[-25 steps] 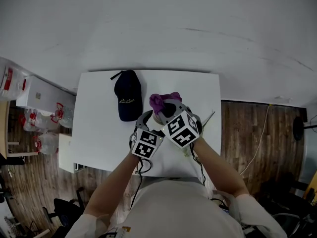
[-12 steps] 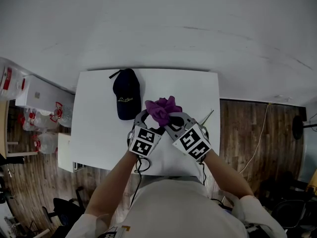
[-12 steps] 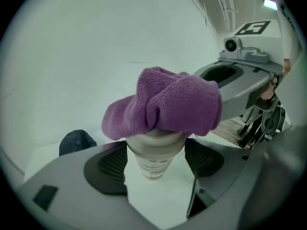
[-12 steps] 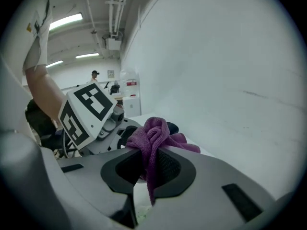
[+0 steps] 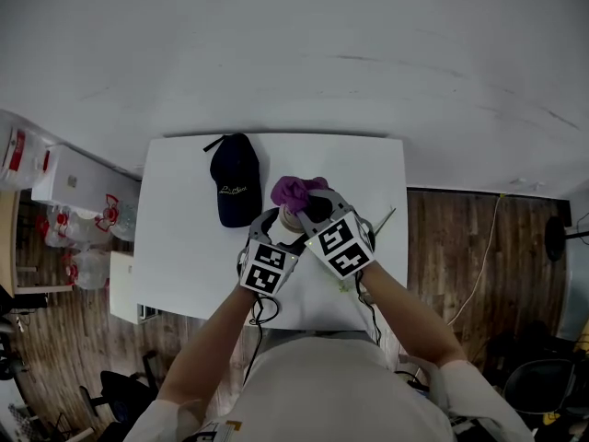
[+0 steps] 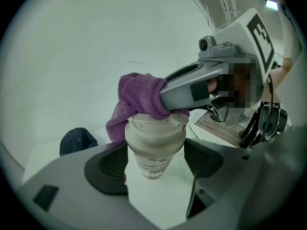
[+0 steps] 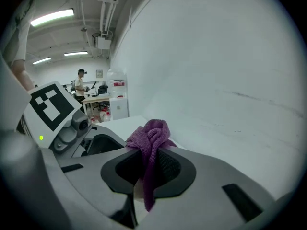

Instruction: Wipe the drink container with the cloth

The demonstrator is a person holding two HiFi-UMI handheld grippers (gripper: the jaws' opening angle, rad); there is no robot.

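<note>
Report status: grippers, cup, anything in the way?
Left gripper: jaws clamp translucent lidded plastic cup. Right gripper: jaws pinch purple cloth on its lid. Dark blue cap lies apart.

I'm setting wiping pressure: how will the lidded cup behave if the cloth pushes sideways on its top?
The cup narrows toward its base, so it probably tips easily; the left gripper clamped on it should steady it. It looks like thin pale plastic, likely light and squeezable. The limp cloth probably pushes softly.
</note>
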